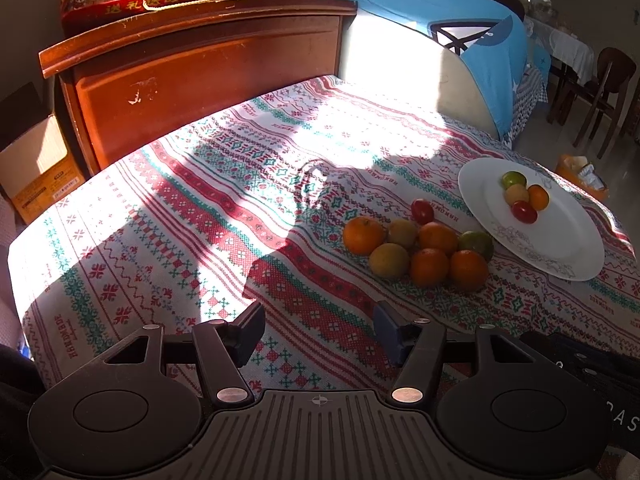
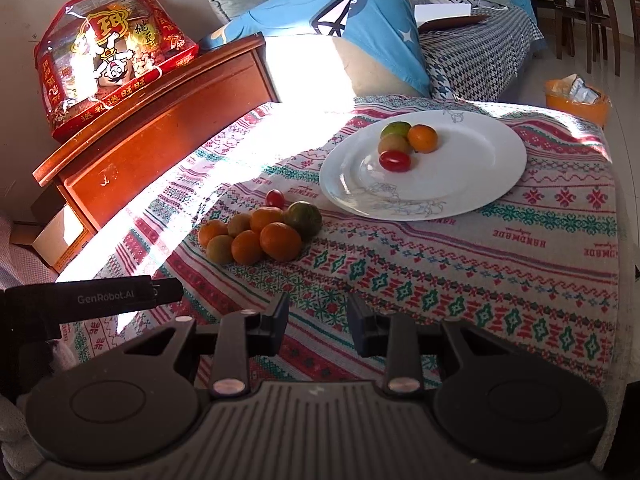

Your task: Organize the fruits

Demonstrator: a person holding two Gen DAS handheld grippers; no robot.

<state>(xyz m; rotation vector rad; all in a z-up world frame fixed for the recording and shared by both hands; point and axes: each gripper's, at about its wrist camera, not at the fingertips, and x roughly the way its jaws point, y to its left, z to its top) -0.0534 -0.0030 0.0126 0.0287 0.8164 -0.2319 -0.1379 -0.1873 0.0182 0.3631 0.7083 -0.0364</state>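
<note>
A pile of fruit (image 1: 418, 250) lies on the patterned tablecloth: several oranges (image 2: 280, 241), brownish round fruits, a green-brown one (image 2: 305, 219) and a cherry tomato (image 2: 275, 198). To its right stands a white plate (image 1: 568, 236) (image 2: 480, 168) holding a green fruit, a tan fruit, a small orange and a red tomato (image 2: 395, 160). My left gripper (image 1: 318, 320) hovers open over the cloth, short of the pile, with nothing between its fingers. My right gripper (image 2: 318, 316) is open too, empty, just in front of the pile. The left gripper's body (image 2: 100, 300) shows at the right wrist view's left edge.
A wooden cabinet (image 1: 192, 80) with a red gift bag (image 2: 108, 72) on top stands behind the table's left. A sofa with a blue cushion (image 1: 460, 20) is behind. An orange bin (image 2: 576, 98) sits on the floor at the right, chairs (image 1: 600, 92) beyond. A cardboard box (image 1: 36, 168) is left.
</note>
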